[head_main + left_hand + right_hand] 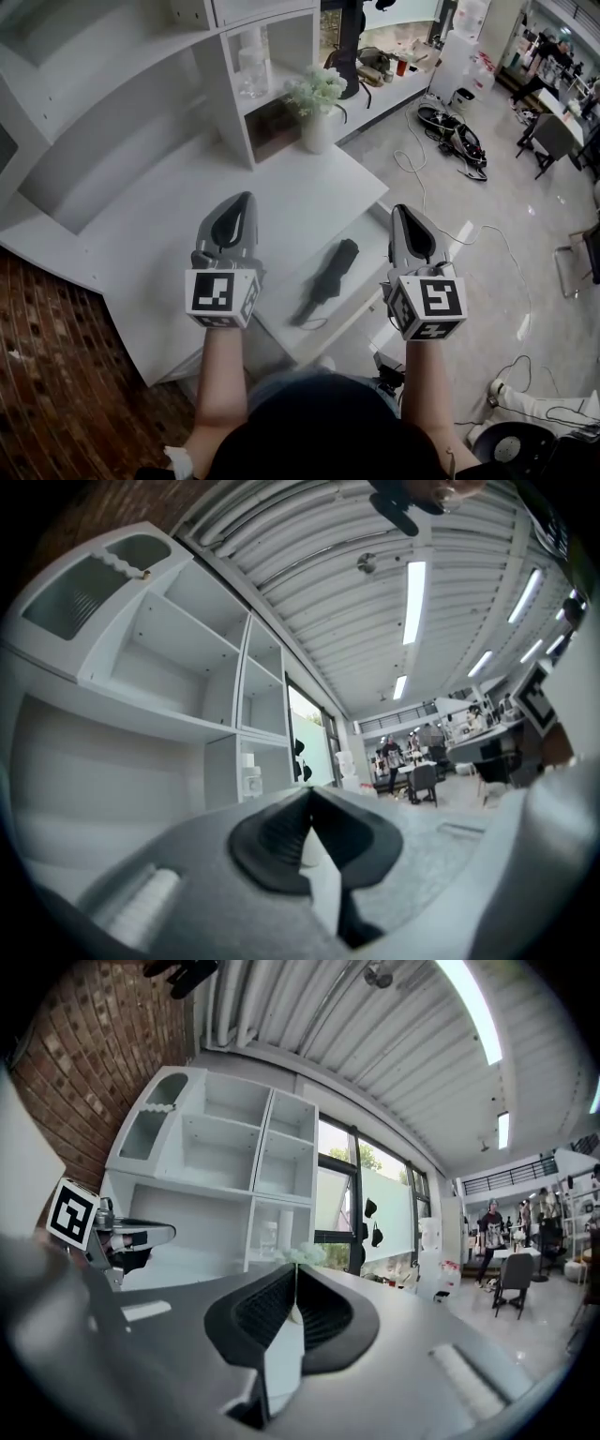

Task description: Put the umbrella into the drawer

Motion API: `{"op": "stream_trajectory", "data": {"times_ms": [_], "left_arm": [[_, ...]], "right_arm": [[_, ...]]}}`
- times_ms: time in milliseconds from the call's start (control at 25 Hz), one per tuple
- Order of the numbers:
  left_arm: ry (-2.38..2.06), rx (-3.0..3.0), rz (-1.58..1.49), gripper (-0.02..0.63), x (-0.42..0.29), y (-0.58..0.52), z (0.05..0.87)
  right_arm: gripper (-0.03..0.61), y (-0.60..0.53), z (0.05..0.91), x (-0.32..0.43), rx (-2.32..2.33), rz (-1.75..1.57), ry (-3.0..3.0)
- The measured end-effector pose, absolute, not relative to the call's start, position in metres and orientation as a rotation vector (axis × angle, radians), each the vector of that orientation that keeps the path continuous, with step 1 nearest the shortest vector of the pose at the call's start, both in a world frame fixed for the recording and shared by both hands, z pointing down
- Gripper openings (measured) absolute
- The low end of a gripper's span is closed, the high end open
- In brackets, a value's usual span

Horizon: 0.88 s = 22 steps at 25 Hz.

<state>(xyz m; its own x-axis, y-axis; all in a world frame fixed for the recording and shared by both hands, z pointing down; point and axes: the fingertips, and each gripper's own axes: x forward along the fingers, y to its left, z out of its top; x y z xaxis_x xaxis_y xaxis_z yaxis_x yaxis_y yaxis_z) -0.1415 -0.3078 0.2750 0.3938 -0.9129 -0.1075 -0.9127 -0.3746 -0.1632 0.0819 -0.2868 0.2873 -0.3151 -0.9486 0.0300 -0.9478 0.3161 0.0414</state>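
Note:
A folded black umbrella (328, 279) lies inside the pulled-out white drawer (373, 246) below the desk top (187, 220). Both grippers hover above it, held level and pointing at the shelves. My left gripper (246, 199) is over the desk's front edge, left of the umbrella, shut and empty. My right gripper (401, 210) is over the drawer's right end, also shut and empty. In the left gripper view the jaws (309, 794) meet at the tip with nothing between them. In the right gripper view the jaws (295, 1269) are likewise pressed together, and the left gripper (141, 1237) shows at the left.
A white vase of flowers (317, 108) stands at the desk's back right corner. White shelving (141, 56) rises behind, with a clear bottle (251, 70) in one bay. Brick surface (47, 375) lies at the left. Cables and gear (455, 131) lie on the floor at the right.

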Motion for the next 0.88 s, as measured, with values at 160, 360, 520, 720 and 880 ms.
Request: {"op": "stream_trajectory", "data": {"times_ms": [160, 360, 520, 720, 880], "left_arm": [[1.628, -2.444, 0.043, 0.002, -0.146, -0.314, 0.267], [1.609, -2.442, 0.098, 0.000, -0.151, -0.328, 0.261], [1.589, -2.427, 0.097, 0.000, -0.147, -0.328, 0.256], [1.582, -2.424, 0.113, 0.000, -0.147, -0.324, 0.251], [1.577, -2.426, 0.111, 0.001, -0.146, -0.327, 0.248]], "right_arm": [[0.003, -0.288, 0.267, 0.082, 1.837, -0.146, -2.536], [0.003, -0.296, 0.248, 0.084, 1.925, -0.290, -2.512], [0.003, -0.296, 0.243, 0.086, 1.939, -0.339, -2.478], [0.003, -0.293, 0.240, 0.088, 1.938, -0.352, -2.468], [0.003, -0.297, 0.237, 0.092, 1.942, -0.366, -2.468]]}}
